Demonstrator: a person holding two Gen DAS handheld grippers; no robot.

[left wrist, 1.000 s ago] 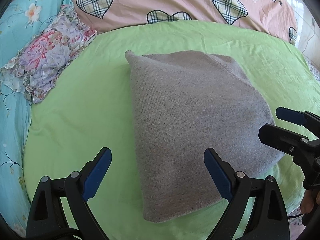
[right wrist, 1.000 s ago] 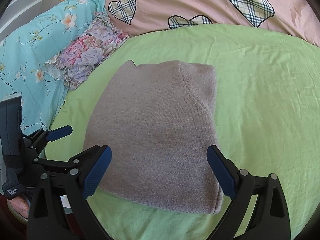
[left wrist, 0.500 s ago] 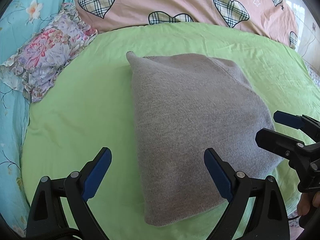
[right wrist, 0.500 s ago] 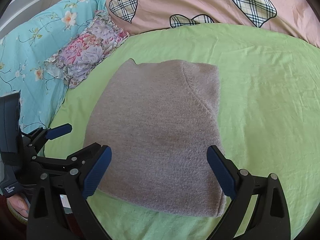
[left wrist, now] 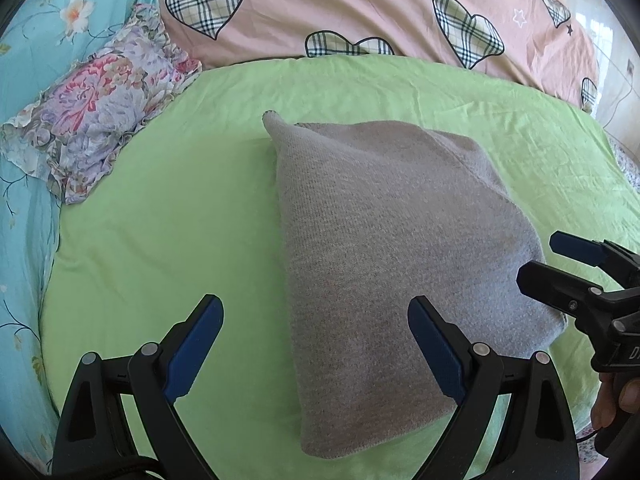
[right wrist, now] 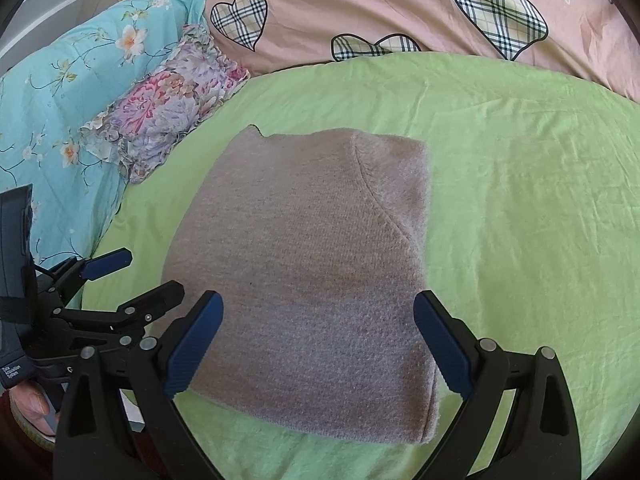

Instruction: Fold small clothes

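Both views have crept a little nearer the bed since a second ago, and the folded grey knit garment (left wrist: 392,264) sits slightly lower and larger between the fingers, its shape unchanged. Left tongs (left wrist: 316,344) stand wide open with nothing held; the garment's left edge lies between their blue pads (left wrist: 196,344), the left pad over bare green sheet (left wrist: 160,220) and the right pad over the knit. Right tongs (right wrist: 318,344) are likewise spread wide and empty, hovering above the garment's near edge, with both pads (right wrist: 438,344) over or just beside the cloth; whether any pad touches the knit cannot be told. Each tool shows in the other's view: the right tongs come in at the right of the left camera, jaws apart near the garment's right corner, with fingers of a hand (left wrist: 616,404) on the handle; the left tongs appear at the lower left of the right camera. Beyond the tongs, a floral frilled pillow (right wrist: 168,112) lies ahead to the left on a turquoise flowered quilt (right wrist: 72,80), and a pink quilt with plaid hearts (right wrist: 400,8) lies farthest ahead.
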